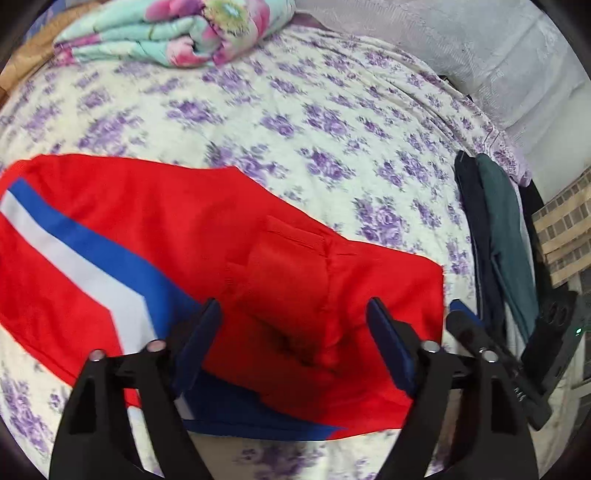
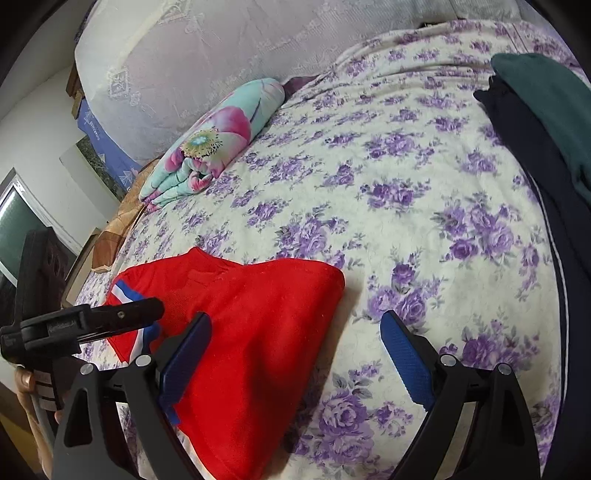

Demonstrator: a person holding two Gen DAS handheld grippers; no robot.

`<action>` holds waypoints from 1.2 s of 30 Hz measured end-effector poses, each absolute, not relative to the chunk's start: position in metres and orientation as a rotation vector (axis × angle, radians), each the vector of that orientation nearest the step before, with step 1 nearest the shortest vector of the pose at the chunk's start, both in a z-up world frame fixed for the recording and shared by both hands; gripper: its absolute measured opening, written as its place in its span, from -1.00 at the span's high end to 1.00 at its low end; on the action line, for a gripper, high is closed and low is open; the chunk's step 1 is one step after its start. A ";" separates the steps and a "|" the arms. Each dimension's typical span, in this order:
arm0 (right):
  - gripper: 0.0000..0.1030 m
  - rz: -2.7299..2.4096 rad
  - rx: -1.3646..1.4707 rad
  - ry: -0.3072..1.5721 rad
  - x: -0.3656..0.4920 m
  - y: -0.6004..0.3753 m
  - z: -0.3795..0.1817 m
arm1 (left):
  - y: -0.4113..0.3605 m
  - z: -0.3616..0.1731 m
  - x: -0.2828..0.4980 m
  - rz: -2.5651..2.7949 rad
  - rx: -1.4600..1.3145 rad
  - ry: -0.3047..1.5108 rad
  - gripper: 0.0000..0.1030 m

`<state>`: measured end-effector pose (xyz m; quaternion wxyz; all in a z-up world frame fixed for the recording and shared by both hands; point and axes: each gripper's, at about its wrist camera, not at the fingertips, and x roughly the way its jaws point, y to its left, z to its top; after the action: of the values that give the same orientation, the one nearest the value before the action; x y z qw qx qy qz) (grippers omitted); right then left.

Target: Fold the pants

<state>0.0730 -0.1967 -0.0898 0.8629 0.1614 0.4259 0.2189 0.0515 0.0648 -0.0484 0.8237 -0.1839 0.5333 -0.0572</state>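
Red pants [image 1: 155, 229] with a blue and white stripe lie folded on the flowered bed sheet [image 1: 295, 110]. My left gripper [image 1: 295, 317] hovers just above their near part, open, with red cloth showing between the fingers but no pad pressing on it. In the right wrist view the pants [image 2: 266, 317] lie at lower left. My right gripper [image 2: 295, 321] is open over their right edge and the sheet [image 2: 406, 206], with nothing gripped. The left gripper's body [image 2: 110, 317] reaches in from the left there. The right gripper's tip [image 1: 461, 317] shows beside the pants in the left wrist view.
A folded flower-print blanket [image 1: 166, 33] [image 2: 207, 147] lies at the far side of the bed. Dark navy and green garments [image 1: 491, 229] [image 2: 535, 110] lie along the right edge. A white lace-covered bolster [image 2: 207, 48] runs along the back. A person's hand [image 2: 27, 384] holds the left gripper.
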 end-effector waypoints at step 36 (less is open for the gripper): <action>-0.81 0.483 0.299 0.912 0.069 -0.186 -0.092 | 0.093 -0.055 0.015 0.077 -0.388 1.112 0.09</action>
<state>0.0691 -0.1864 -0.0917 0.8592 0.1426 0.4342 0.2301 0.0151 0.0925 -0.0549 0.8308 -0.1830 0.5244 0.0364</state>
